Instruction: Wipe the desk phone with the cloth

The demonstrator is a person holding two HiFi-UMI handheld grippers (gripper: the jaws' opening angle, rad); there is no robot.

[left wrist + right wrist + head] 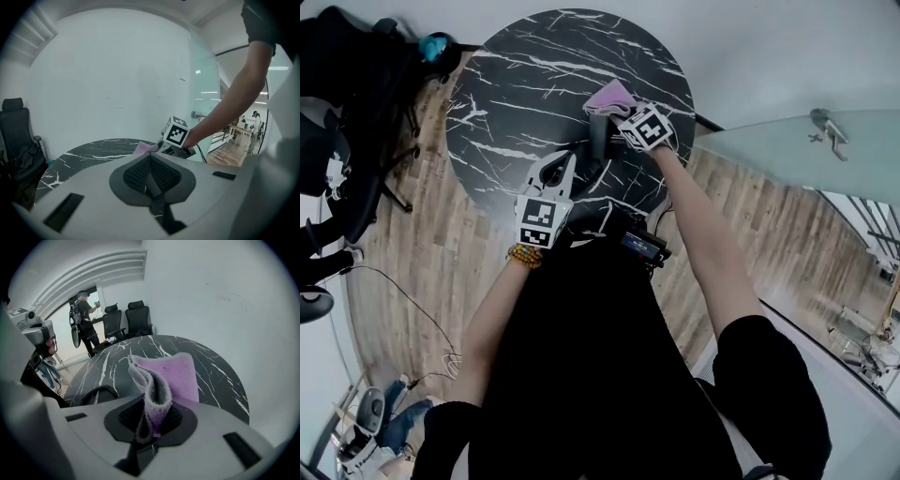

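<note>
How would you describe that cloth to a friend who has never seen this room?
Find the round black table with white marble veins. Over it, the right hand-held gripper is clamped on a folded, fuzzy cloth. It is the only soft, lilac-pink thing there; everything near it is black or grey.

The round table is looked down on steeply from above in the head view. Each gripper view is set close behind its own jaws, facing along them. The pink cloth at the right gripper tips is shared by all three.
</note>
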